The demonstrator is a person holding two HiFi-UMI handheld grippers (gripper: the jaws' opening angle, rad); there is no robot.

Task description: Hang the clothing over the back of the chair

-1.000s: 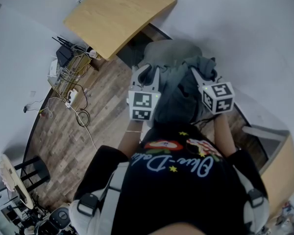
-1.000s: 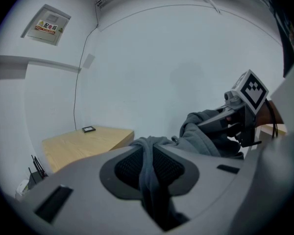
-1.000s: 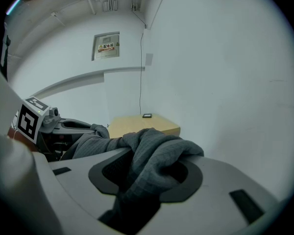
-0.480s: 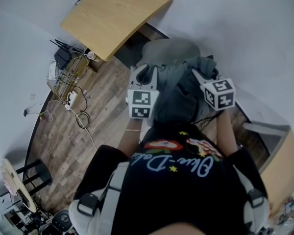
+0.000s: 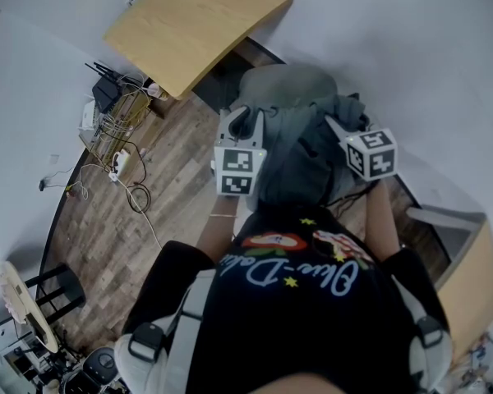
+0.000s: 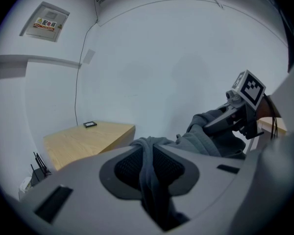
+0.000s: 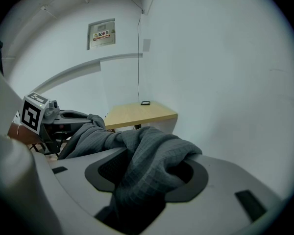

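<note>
Cloth: dark grey checked garment (image 5: 306, 142), bunched above grey padded chair (image 5: 281, 84), seemingly unhung.
Left gripper (image 5: 245, 123): fingers clamped on a fold.
Right gripper (image 5: 342, 130): fingers just opening, cloth between.
Remaining: drape, release left.

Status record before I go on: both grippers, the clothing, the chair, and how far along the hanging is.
left gripper: shut on a thin fold of the clothing
right gripper: jaws have just been opening; now wide apart, with bunched clothing lying loose between them
clothing: grey, runs from one gripper to the other, above the chair
chair: grey, in front of the person, partly covered by the clothing
progress: right side looks like it is being let go; left side not yet released
</note>
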